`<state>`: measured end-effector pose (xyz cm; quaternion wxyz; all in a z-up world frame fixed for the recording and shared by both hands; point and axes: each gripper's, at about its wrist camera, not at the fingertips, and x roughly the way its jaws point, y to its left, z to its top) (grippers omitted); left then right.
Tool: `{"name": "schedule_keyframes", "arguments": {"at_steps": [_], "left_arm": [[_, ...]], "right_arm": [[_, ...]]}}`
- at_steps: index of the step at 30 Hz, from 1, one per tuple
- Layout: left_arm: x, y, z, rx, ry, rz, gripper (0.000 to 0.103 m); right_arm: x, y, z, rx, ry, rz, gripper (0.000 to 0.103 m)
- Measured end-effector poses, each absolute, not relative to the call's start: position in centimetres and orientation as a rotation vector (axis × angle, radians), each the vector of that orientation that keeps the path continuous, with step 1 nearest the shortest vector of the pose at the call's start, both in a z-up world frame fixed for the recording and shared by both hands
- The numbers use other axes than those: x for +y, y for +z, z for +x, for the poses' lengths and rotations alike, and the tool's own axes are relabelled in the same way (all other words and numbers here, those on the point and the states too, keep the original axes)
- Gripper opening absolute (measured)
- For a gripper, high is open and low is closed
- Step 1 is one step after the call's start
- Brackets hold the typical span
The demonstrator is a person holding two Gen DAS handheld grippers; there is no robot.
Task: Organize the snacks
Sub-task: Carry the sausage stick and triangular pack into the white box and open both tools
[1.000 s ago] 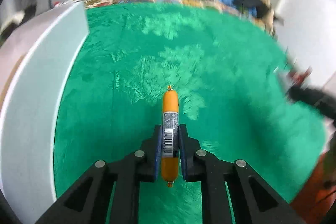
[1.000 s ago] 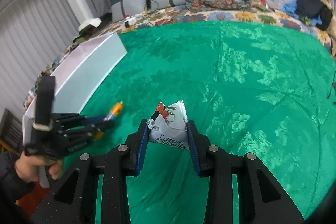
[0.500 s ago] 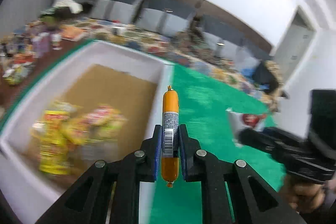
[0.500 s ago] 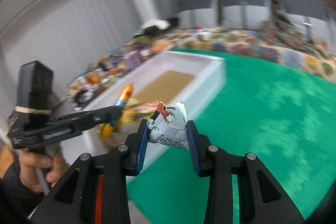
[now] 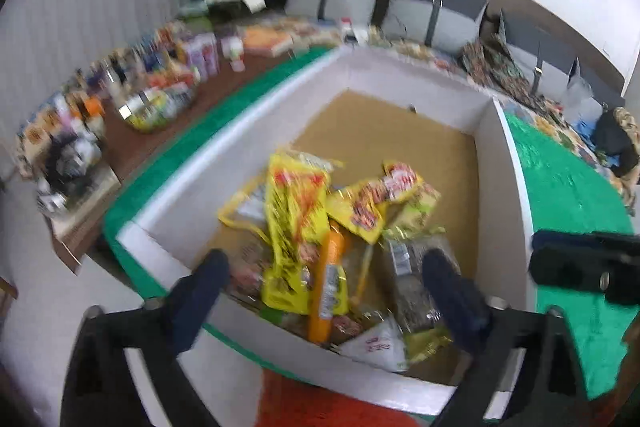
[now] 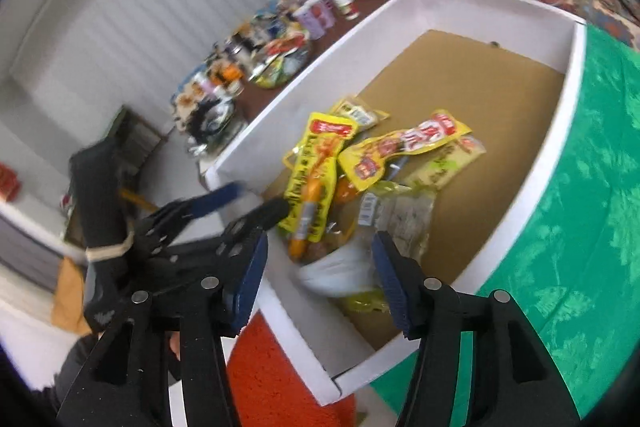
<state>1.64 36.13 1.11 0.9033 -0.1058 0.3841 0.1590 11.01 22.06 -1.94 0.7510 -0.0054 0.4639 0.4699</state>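
A white box [image 5: 248,143] with a brown floor holds a pile of snack packets. My left gripper [image 5: 326,291] is open above the box's near end. The orange sausage stick [image 5: 328,287] lies free on the yellow packets [image 5: 296,211] below it. My right gripper [image 6: 318,273] is open over the same end of the white box [image 6: 532,183]. The white snack pouch [image 6: 340,273] lies blurred in the box between its jaws. The orange sausage stick [image 6: 306,215] shows there too, beside the left gripper [image 6: 248,203].
A green cloth [image 5: 560,179] covers the table right of the box. A brown side shelf [image 5: 132,131] crowded with bottles and jars runs along the box's left side. A red surface [image 6: 260,367] lies below the box's near wall. Grey cushions [image 5: 432,15] line the far wall.
Both grippers opened over the box. The sausage stick dropped from the left gripper and the white pouch from the right gripper onto the snack pile.
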Motion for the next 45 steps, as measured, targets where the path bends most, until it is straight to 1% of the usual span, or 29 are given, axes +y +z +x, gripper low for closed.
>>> {"name": "schedule_keyframes", "arguments": {"at_steps": [3, 4, 5, 7, 10, 15, 19, 23, 31, 45], "left_arm": [[34.4, 2.4, 1.1, 0.747, 0.377, -0.114, 0.1], [34.2, 2.8, 1.3, 0.739, 0.393, -0.097, 0.101], [33.9, 3.3, 1.4, 0.737, 0.414, -0.088, 0.103], [33.3, 4.0, 1.8, 0.764, 0.453, -0.082, 0.103], [32.6, 4.8, 2.0, 0.781, 0.505, -0.075, 0.103], [31.9, 5.3, 1.5, 0.801, 0.59, -0.062, 0.103], [32.0, 5.6, 1.2, 0.848, 0.566, -0.106, 0.103], [31.8, 5.3, 1.5, 0.909, 0.564, -0.082, 0.103], [31.9, 5.8, 1.2, 0.877, 0.598, -0.038, 0.103], [32.7, 6.0, 0.8, 0.868, 0.59, -0.081, 0.103]], "right_arm": [[20.7, -0.7, 10.8, 0.948, 0.954, -0.075, 0.063], [20.4, -0.2, 10.6, 0.926, 0.934, -0.095, 0.066], [20.1, 0.3, 10.2, 0.9, 0.913, -0.113, 0.072], [19.0, 1.5, 9.7, 0.824, 0.859, -0.155, 0.078], [18.1, 2.4, 8.5, 0.732, 0.791, -0.21, 0.085], [17.6, 2.6, 7.7, 0.713, 0.72, -0.261, 0.085], [18.1, 2.5, 7.5, 0.733, 0.701, -0.276, 0.085], [18.1, 2.7, 7.1, 0.746, 0.694, -0.283, 0.085], [18.7, 3.2, 6.6, 0.747, 0.685, -0.303, 0.085], [19.1, 2.6, 6.7, 0.757, 0.68, -0.307, 0.085]]}}
